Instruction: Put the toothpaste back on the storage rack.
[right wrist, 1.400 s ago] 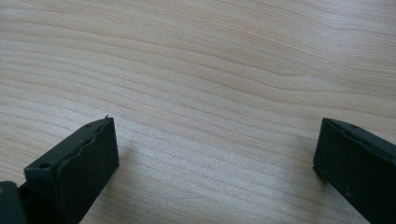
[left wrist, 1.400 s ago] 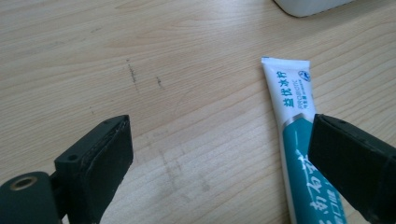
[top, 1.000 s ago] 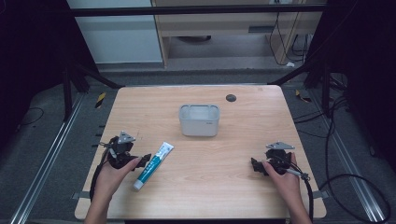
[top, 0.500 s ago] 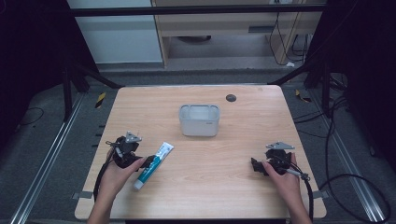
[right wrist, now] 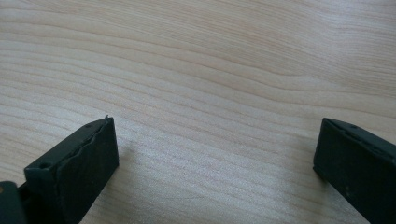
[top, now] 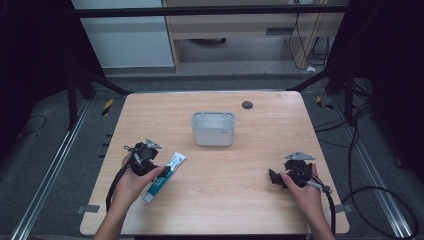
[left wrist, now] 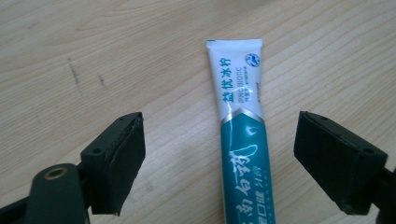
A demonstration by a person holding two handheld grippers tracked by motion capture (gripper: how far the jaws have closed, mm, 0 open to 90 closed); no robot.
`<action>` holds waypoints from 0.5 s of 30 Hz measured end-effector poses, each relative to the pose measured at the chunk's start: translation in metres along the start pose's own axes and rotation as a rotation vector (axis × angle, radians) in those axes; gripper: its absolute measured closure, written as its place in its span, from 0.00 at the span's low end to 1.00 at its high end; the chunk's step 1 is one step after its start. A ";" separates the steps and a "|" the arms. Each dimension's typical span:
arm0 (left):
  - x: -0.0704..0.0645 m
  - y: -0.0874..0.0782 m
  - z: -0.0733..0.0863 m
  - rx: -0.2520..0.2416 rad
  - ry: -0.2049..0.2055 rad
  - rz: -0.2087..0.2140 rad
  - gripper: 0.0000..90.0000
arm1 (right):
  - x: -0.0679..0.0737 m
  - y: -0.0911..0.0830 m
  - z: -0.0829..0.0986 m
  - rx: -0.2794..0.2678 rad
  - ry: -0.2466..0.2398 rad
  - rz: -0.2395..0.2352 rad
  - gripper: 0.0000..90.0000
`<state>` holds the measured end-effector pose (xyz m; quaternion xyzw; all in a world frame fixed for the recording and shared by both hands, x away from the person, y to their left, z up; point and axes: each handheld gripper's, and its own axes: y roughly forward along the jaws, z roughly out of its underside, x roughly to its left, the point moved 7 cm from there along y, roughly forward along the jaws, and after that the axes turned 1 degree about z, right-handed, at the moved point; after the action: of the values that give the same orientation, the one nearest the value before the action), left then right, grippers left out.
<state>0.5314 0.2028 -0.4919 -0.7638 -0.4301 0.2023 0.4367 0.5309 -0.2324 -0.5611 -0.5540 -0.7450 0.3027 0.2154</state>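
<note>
On the wooden desk [top: 225,165]: with left hand-held gripper [left wrist: 219,158] jaws apart astride the teal-and-white toothpaste tube [left wrist: 243,140], centre, lower, close gently across its width. Right hand-held gripper [right wrist: 215,163] jaws apart, empty.

The left tongs [top: 159,168] now sit nearer the toothpaste tube [top: 164,178] than a second ago, having edged along the surface [top: 260,210] away from its left edge. In the left gripper view their jaws stand wide apart, one on either side of the tube [left wrist: 243,140], touching neither side.
</note>
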 end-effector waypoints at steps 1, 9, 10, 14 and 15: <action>-0.002 0.002 0.000 0.014 0.010 0.001 0.19 | 0.000 0.000 0.000 0.000 0.000 0.000 0.00; -0.014 0.024 0.002 0.082 0.019 0.034 0.25 | 0.000 0.000 0.000 0.000 0.000 0.000 0.00; -0.014 0.025 0.002 0.084 0.017 0.036 0.26 | 0.000 0.000 0.000 0.000 0.000 0.000 0.00; -0.012 0.029 0.001 0.087 0.007 0.036 0.32 | 0.000 0.000 0.000 0.000 0.000 0.000 0.00; -0.011 0.033 0.001 0.101 0.001 0.034 0.33 | 0.000 0.000 0.000 0.000 0.000 0.000 0.00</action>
<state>0.5401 0.1859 -0.5209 -0.7482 -0.4058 0.2307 0.4714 0.5310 -0.2324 -0.5611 -0.5540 -0.7450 0.3027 0.2154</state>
